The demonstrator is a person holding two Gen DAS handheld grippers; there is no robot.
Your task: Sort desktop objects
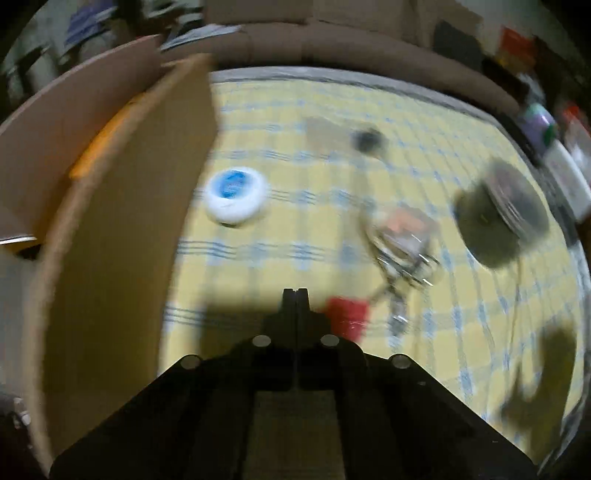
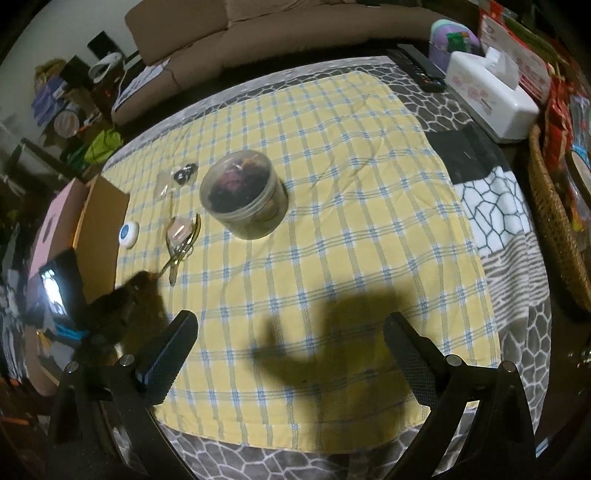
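On the yellow checked cloth (image 2: 332, 221) lie a white round tin with a blue label (image 1: 236, 199) (image 2: 128, 232), a bunch of keys with a pinkish tag (image 1: 402, 240) (image 2: 181, 236), a clear round jar of dark contents (image 1: 498, 218) (image 2: 243, 195), and a small dark item in a clear bag (image 1: 367, 140) (image 2: 184, 173). My left gripper (image 1: 295, 293) is shut, with nothing visible between its fingers; a red object (image 1: 347, 317) lies just right of its tips. That view is blurred. My right gripper (image 2: 290, 319) hangs open above bare cloth near the front edge.
An open cardboard box (image 1: 110, 221) (image 2: 103, 229) stands at the cloth's left edge. A white tissue box (image 2: 491, 92), a remote control (image 2: 417, 66) and a wicker basket (image 2: 554, 229) line the right side. A brown sofa (image 2: 295, 29) runs behind the table.
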